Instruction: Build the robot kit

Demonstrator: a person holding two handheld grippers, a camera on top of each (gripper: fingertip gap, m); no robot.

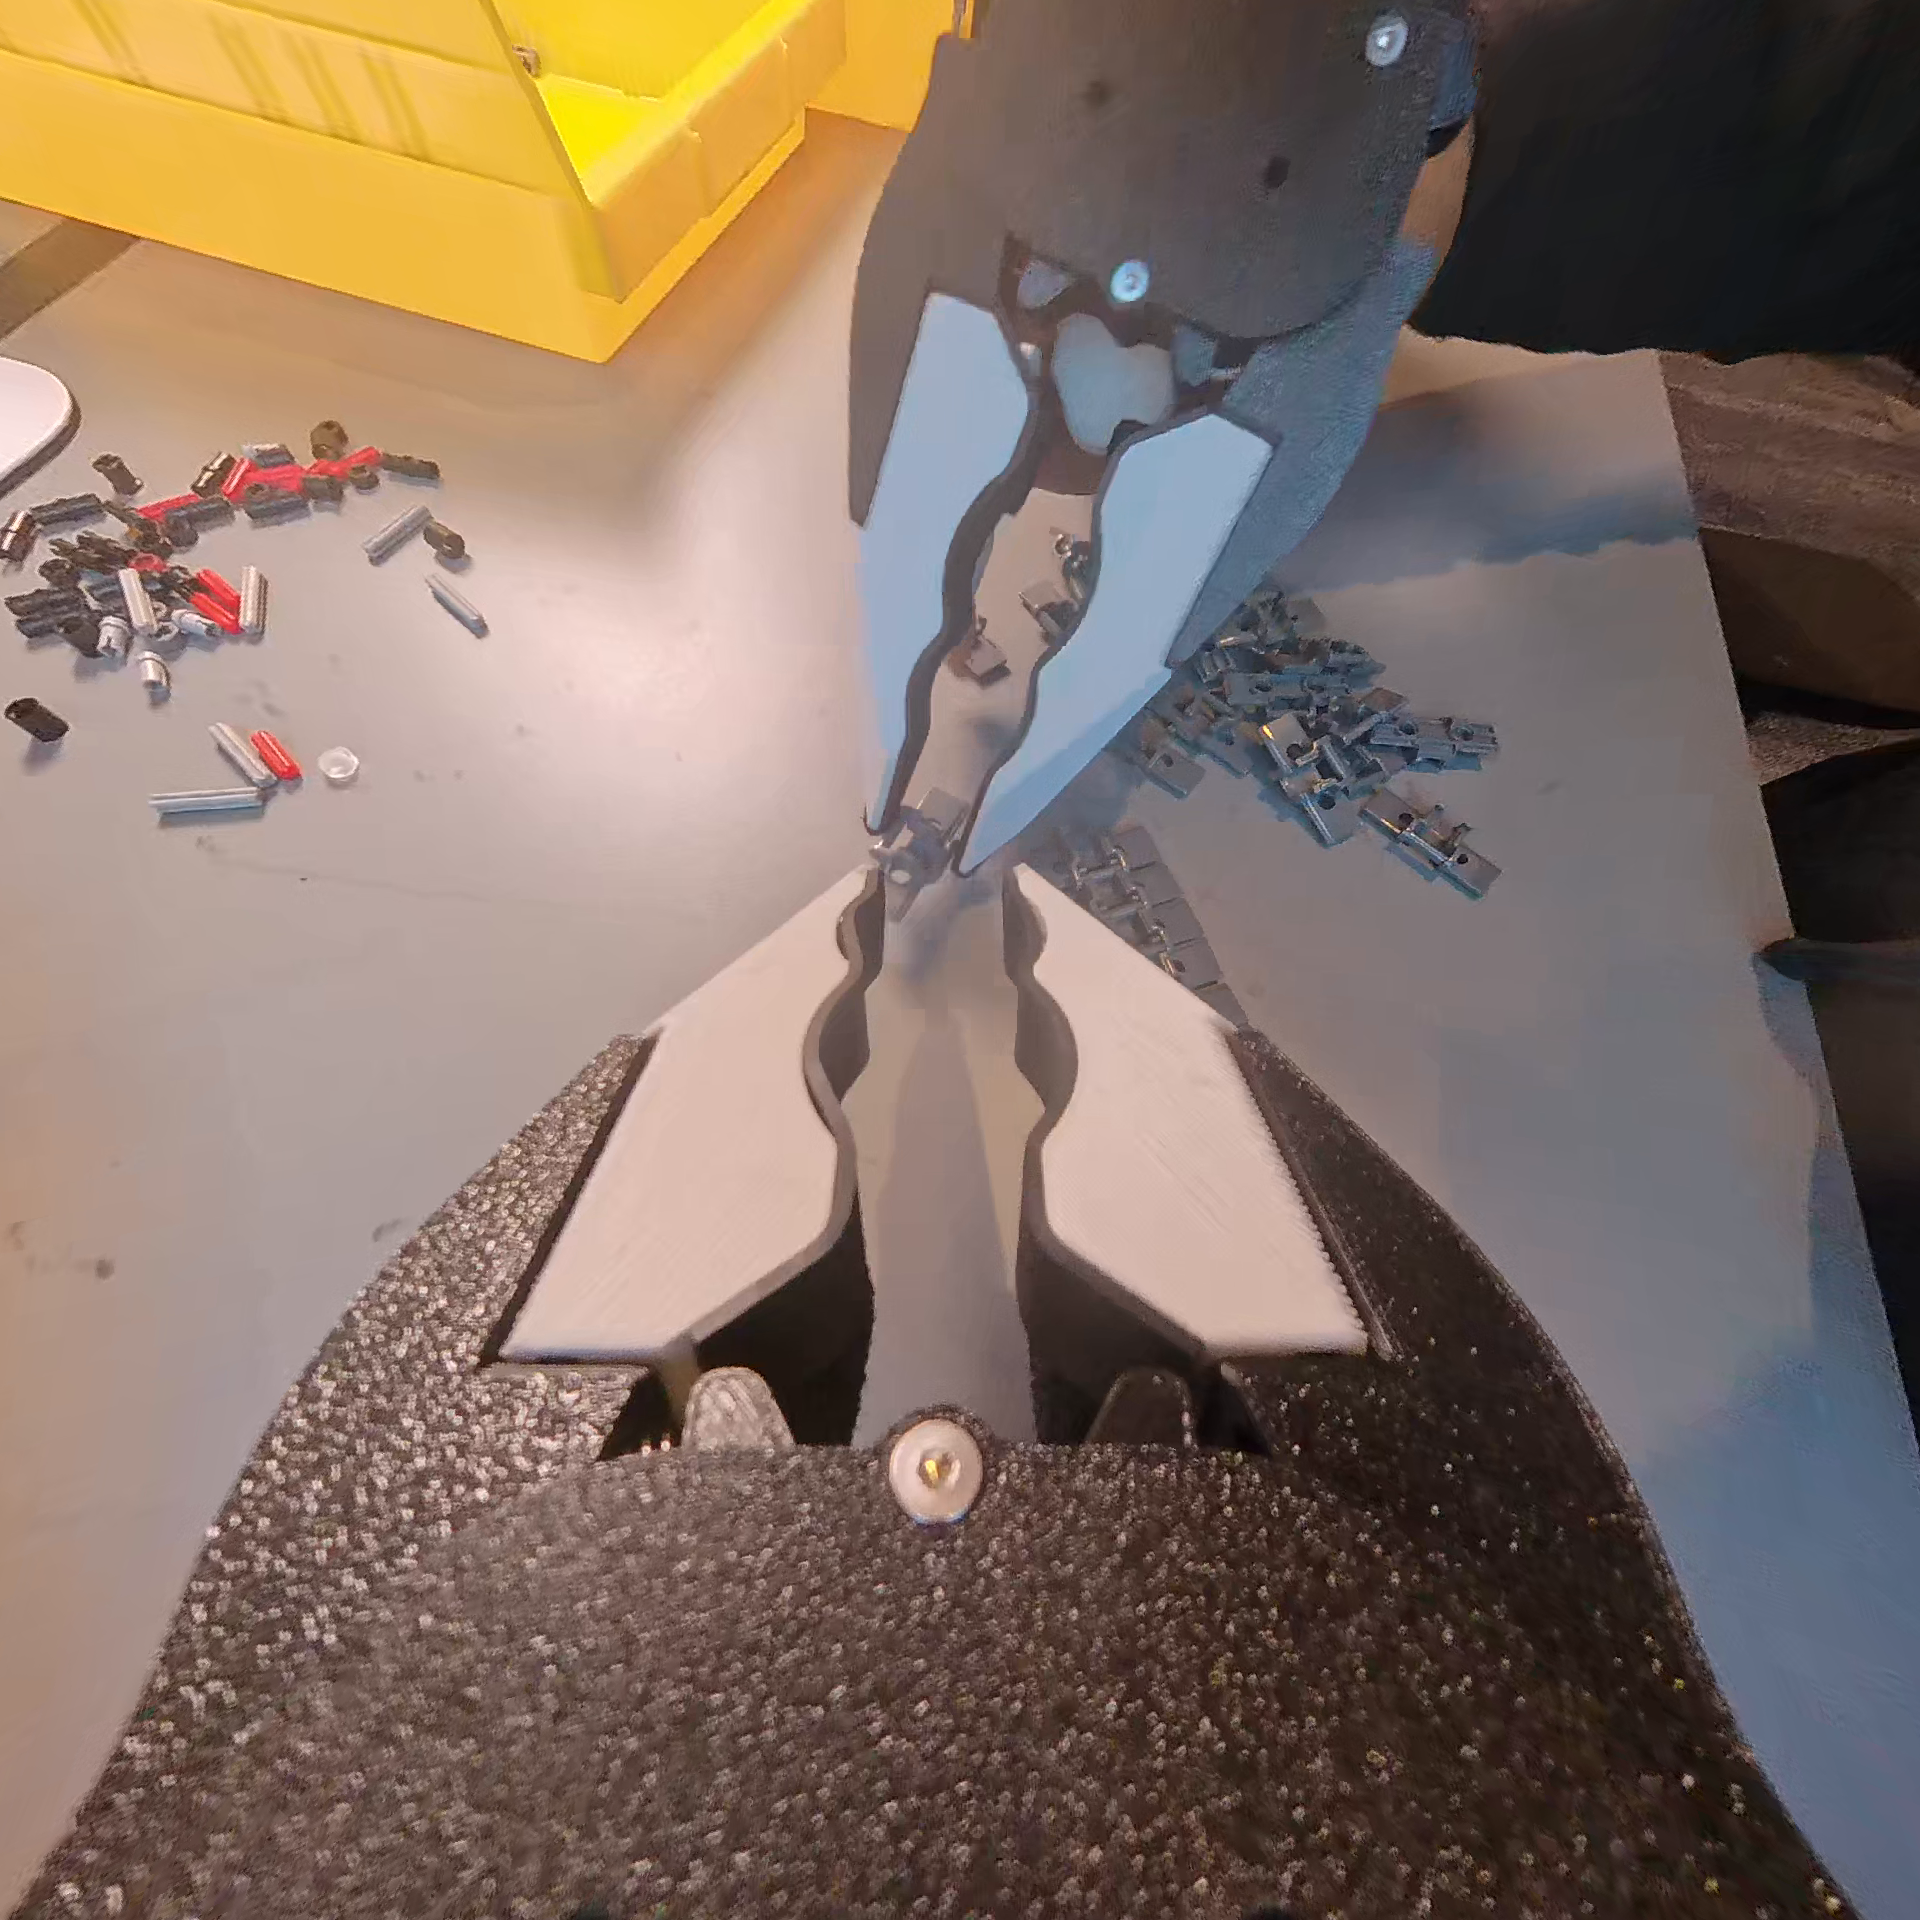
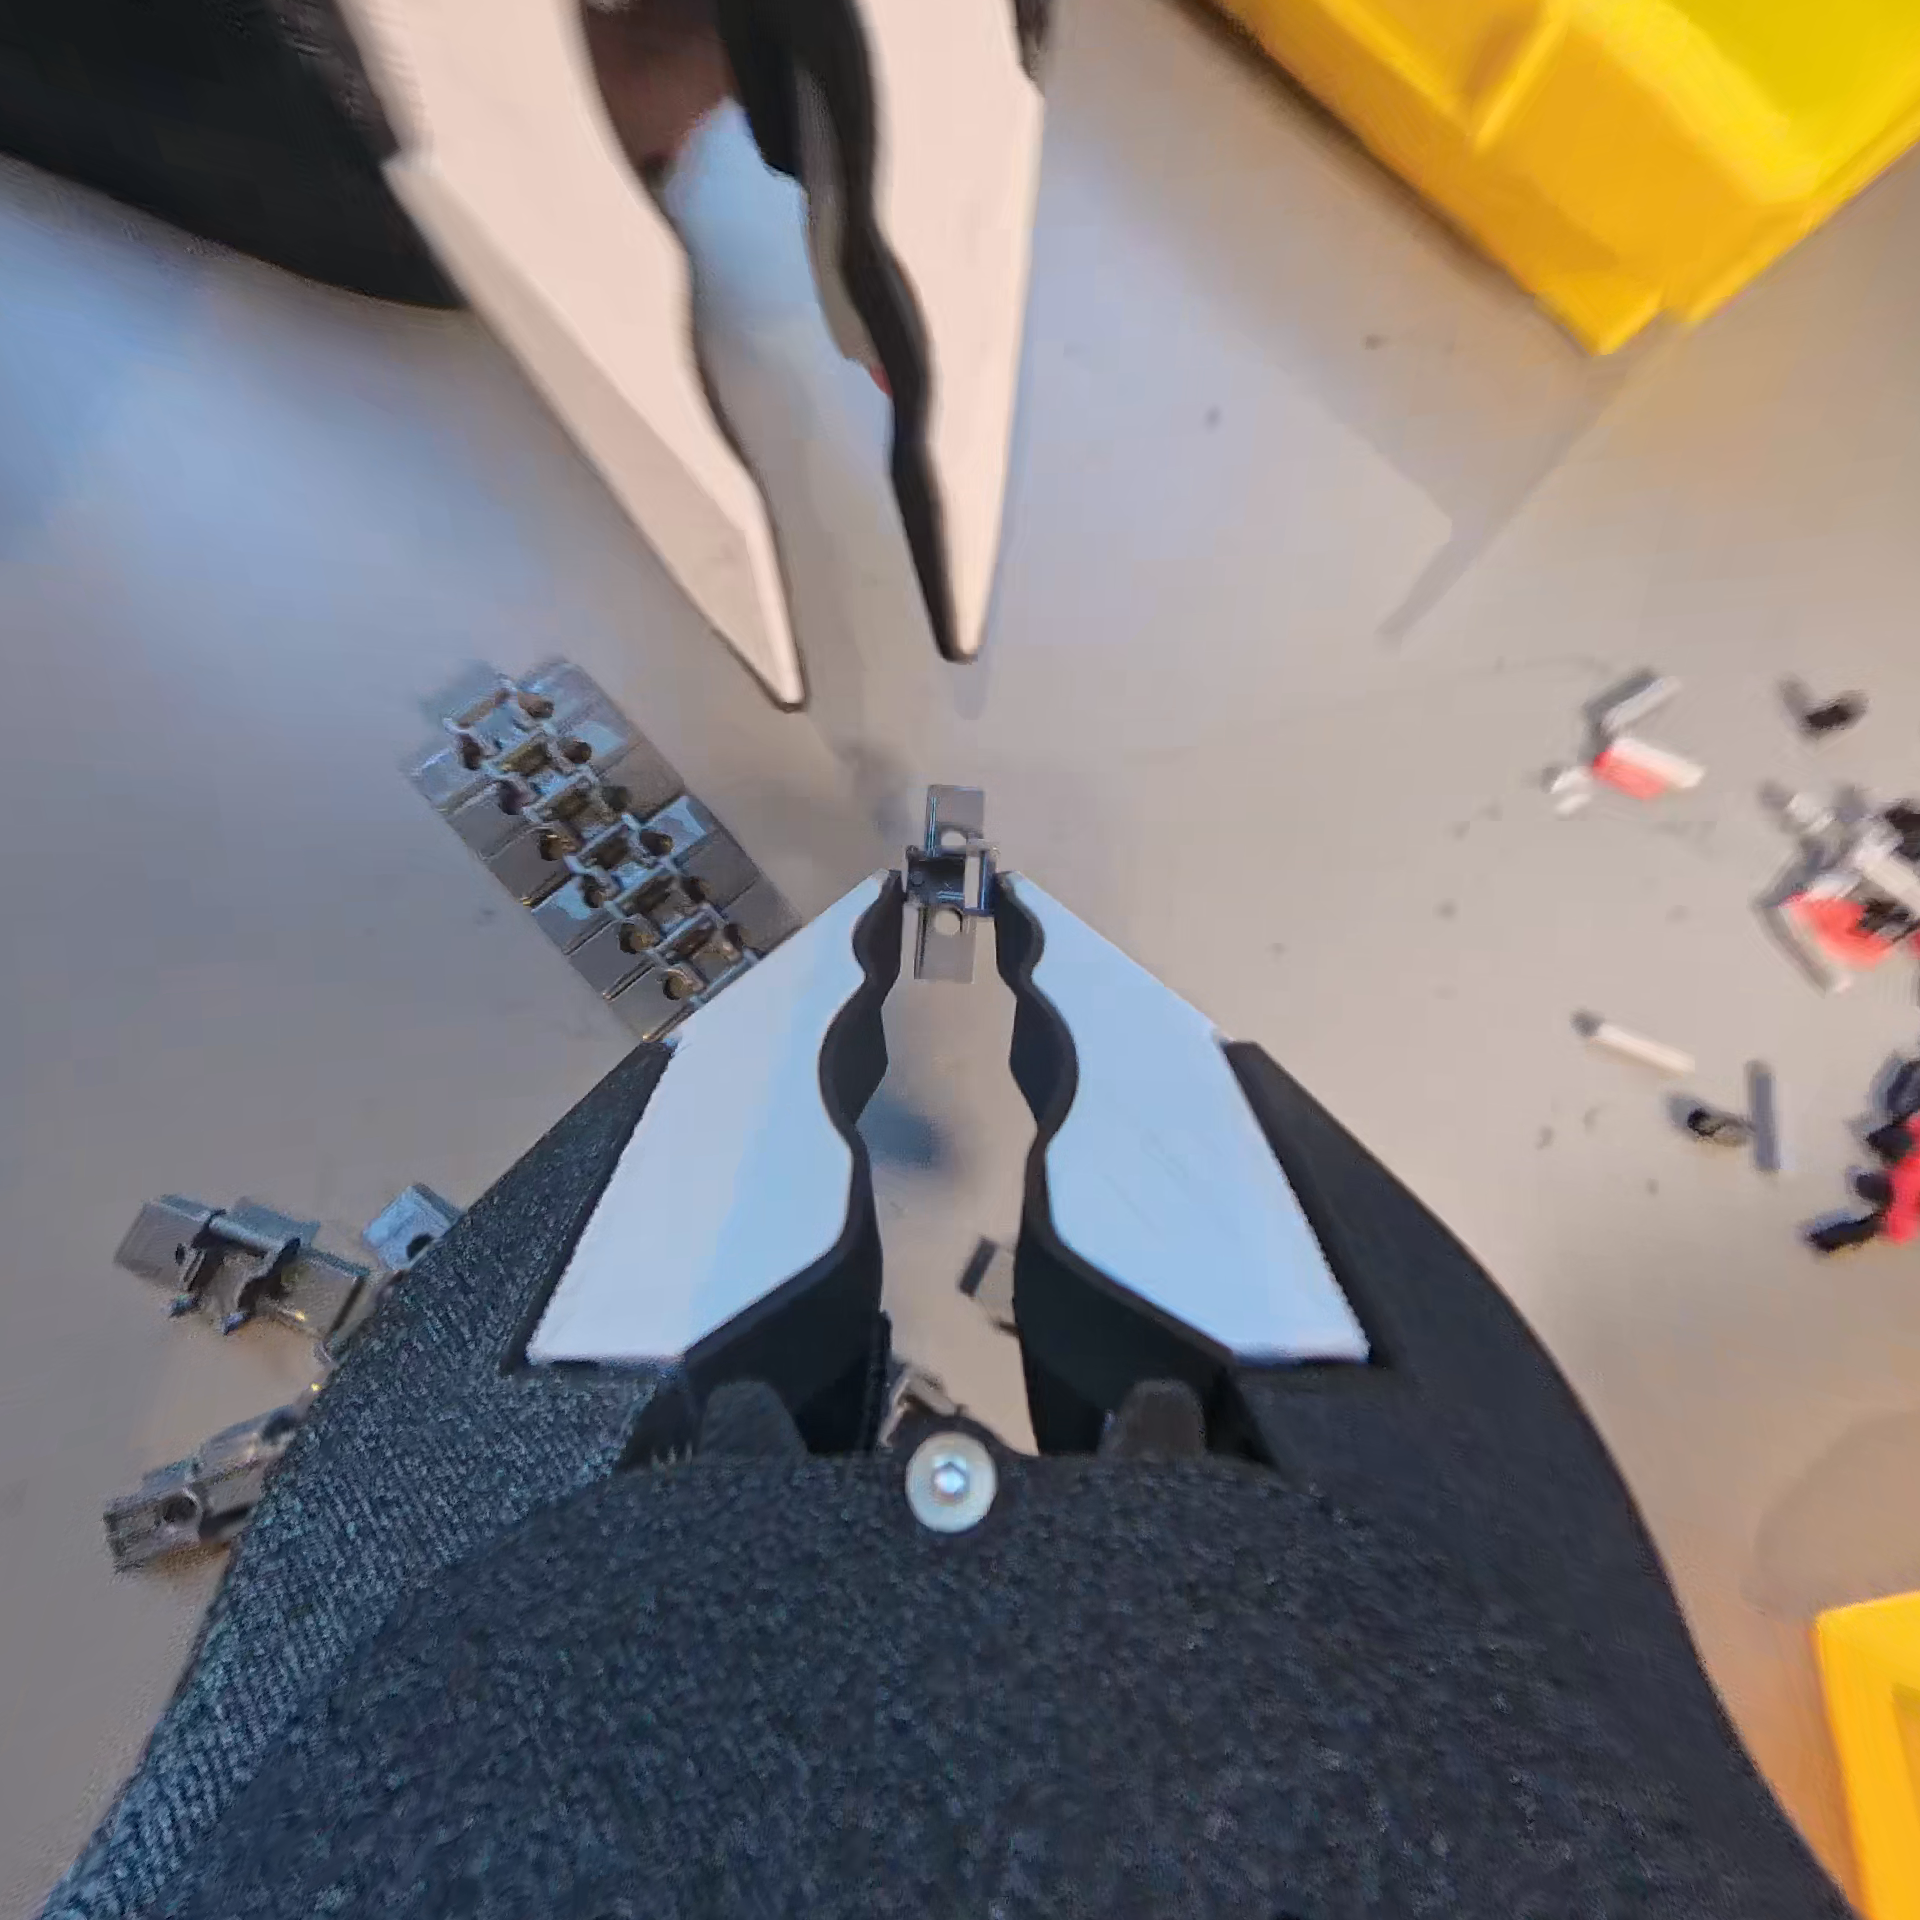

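While closed at the very tips, grips a single metal link point(image 2: 948, 920) in the right gripper point(image 2: 948, 883), pinched by its hinge end only, just beside the near end of the chain strip point(image 2: 603, 862). Cannot tell whether lifted clear of the grey table point(image 1: 520, 1039) or resting on it.

Faces the left gripper point(image 1: 943, 883) tip to tip across that link, also just beside the chain strip; fingers apart, holding nothing, one tip nearly touching the link in the left wrist view.

Looks like a shallow hold on a slick, narrow piece. Could twist or pop out if nudged by the open left fingertip, or if squeezed off-centre. Could also knock the chain strip askew with either fingertip, given so little room beside it.

Beyond the chain strip, on the right gripper's side: a pile of loose links point(image 1: 1320, 717), a few more strays by the right gripper's body. Well apart from the chain strip, on the opposite side: scattered small pins point(image 1: 156, 561) in red, black and grey.

Farther from the chain strip than the pins: a yellow bin point(image 1: 416, 187), walls and dividers showing, nothing visible in the parts seen. Corner of a second yellow container point(image 2: 1870, 1714) in the right wrist view; contents hidden.
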